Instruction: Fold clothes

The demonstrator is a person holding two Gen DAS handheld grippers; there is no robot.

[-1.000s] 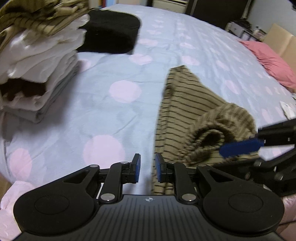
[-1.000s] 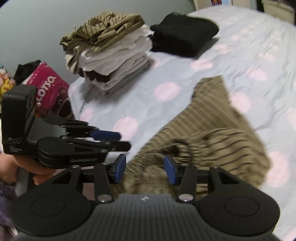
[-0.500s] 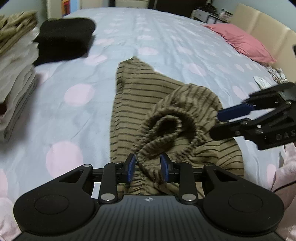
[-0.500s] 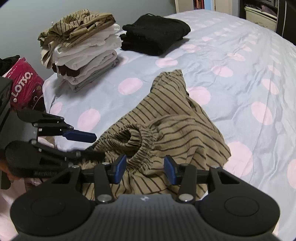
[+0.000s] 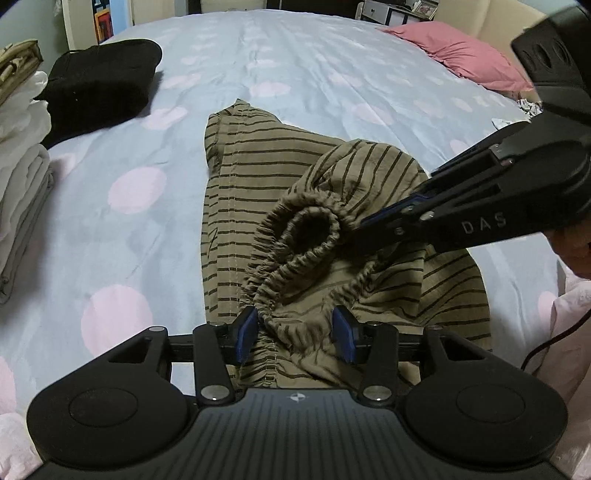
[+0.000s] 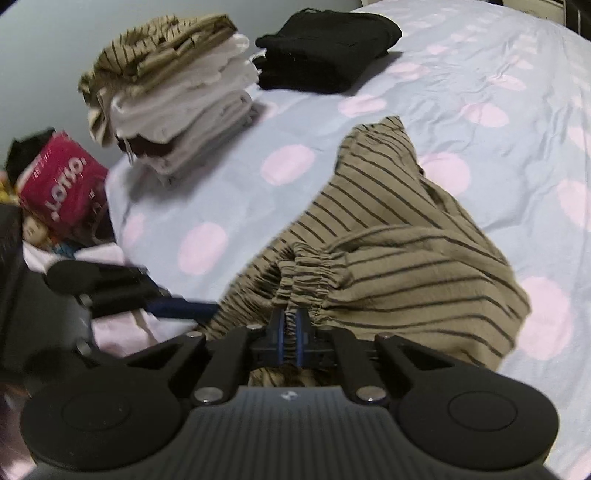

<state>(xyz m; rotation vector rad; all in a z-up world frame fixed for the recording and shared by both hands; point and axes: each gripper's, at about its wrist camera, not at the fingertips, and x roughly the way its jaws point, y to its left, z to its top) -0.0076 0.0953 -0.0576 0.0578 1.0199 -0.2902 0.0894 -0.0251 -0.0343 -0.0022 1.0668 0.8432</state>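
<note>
While the striped trousers (image 5: 258,206) are spread on the bed (image 5: 332,74), their waistband (image 6: 314,273) is clamped by the right gripper (image 6: 290,341); left gripper (image 5: 294,332) is held open astride it.

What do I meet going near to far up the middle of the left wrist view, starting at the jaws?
Left gripper, open around the gathered waistband → flat striped trouser leg → bare polka-dot bedsheet → furniture at the far end of the room.
</note>
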